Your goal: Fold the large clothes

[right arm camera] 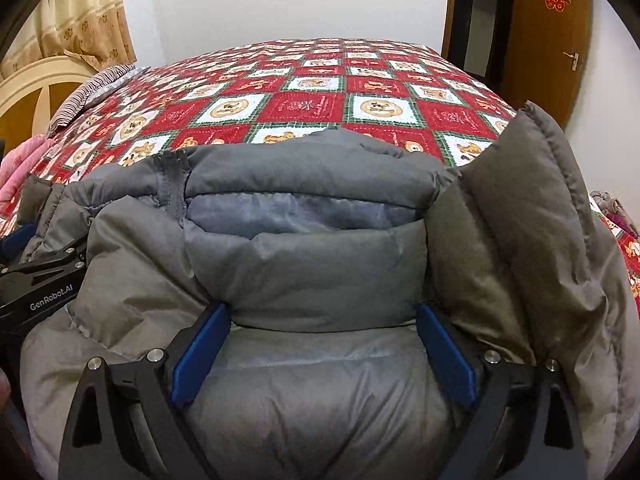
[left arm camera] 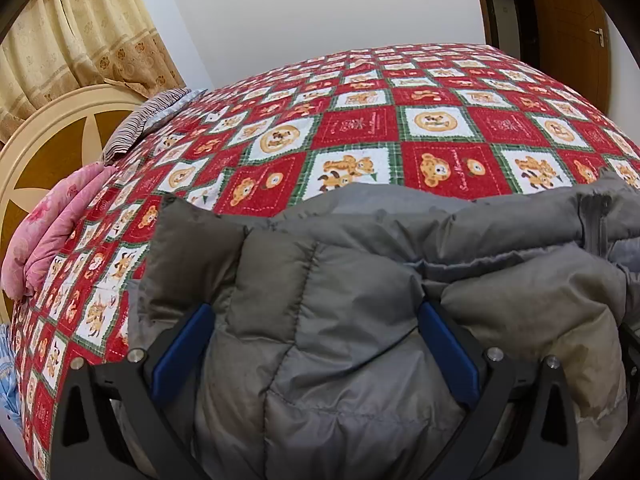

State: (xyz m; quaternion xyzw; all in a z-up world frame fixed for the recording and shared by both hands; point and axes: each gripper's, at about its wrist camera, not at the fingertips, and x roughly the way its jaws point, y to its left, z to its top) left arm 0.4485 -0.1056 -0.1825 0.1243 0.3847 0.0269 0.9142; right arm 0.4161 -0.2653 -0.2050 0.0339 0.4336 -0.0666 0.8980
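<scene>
A grey puffy down jacket (left arm camera: 360, 280) lies bunched at the near edge of a bed; it also fills the right wrist view (right arm camera: 320, 260). My left gripper (left arm camera: 316, 312) has its blue-padded jaws spread wide around a thick fold of the jacket, which fills the gap between them. My right gripper (right arm camera: 322, 312) stands the same way around another thick fold near the zipper (right arm camera: 172, 184). A stiff jacket edge (right arm camera: 532, 200) stands up at the right. The left gripper's black body (right arm camera: 40, 280) shows at the left of the right wrist view.
The bed carries a red, white and green bear-patterned quilt (left arm camera: 400, 128). A striped pillow (left arm camera: 148, 120) and pink bedding (left arm camera: 52, 224) lie at the left by the round headboard (left arm camera: 52, 140). Curtains hang far left; a wooden door (right arm camera: 552, 40) stands far right.
</scene>
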